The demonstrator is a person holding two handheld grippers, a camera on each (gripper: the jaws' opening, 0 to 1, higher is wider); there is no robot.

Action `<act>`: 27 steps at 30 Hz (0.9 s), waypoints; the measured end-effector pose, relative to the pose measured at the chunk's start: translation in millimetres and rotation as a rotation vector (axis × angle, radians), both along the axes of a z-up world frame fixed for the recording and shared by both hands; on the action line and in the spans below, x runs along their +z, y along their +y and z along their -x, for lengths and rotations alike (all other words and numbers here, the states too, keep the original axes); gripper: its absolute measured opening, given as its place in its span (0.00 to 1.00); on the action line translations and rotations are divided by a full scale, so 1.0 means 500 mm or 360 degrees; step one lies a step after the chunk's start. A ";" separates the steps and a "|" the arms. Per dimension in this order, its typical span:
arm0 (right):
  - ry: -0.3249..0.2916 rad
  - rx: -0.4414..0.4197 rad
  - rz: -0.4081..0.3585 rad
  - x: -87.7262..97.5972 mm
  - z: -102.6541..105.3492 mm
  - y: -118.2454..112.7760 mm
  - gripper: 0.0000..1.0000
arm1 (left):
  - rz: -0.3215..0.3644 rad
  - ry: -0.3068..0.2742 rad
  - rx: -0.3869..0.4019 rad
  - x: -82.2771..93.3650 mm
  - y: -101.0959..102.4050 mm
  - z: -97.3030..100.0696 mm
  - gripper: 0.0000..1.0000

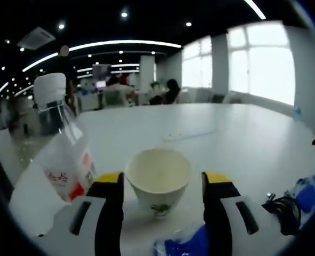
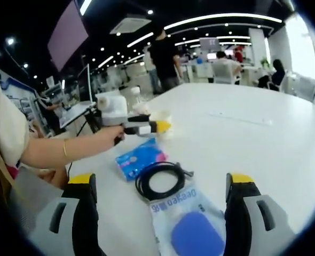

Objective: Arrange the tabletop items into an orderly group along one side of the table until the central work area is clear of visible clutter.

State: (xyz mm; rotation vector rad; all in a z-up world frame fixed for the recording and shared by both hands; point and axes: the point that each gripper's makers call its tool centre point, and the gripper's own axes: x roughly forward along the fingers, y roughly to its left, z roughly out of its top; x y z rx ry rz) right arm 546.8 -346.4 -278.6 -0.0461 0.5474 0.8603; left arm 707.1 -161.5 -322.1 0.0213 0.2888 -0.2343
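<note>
Centrally, the left gripper (image 1: 160, 186) is spreading its jaws wide around a cup (image 1: 158, 178), not visibly touching it; a bottle (image 1: 61, 154) is standing at left. The right gripper (image 2: 160, 200) is gaping above a cable (image 2: 160, 178) and a pouch (image 2: 187, 224) cut off at the frame's bottom.

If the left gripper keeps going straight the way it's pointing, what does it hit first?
Probably the paper cup, upright on the white table between the open left gripper jaws. The plastic bottle stands off to the side; depth is uncertain.
</note>
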 end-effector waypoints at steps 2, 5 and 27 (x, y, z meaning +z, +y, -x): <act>-0.0013 0.0001 -0.0006 0.005 0.001 0.001 0.99 | -0.0018 -0.0007 -0.0015 0.011 -0.003 0.005 0.65; -0.0020 0.0002 -0.0022 0.011 0.001 0.003 0.99 | -0.0033 -0.0013 -0.0045 0.022 -0.008 0.015 0.68; -0.0059 -0.0007 -0.0029 0.028 0.005 -0.003 0.99 | -0.0012 -0.0006 -0.0236 0.084 -0.048 0.111 0.99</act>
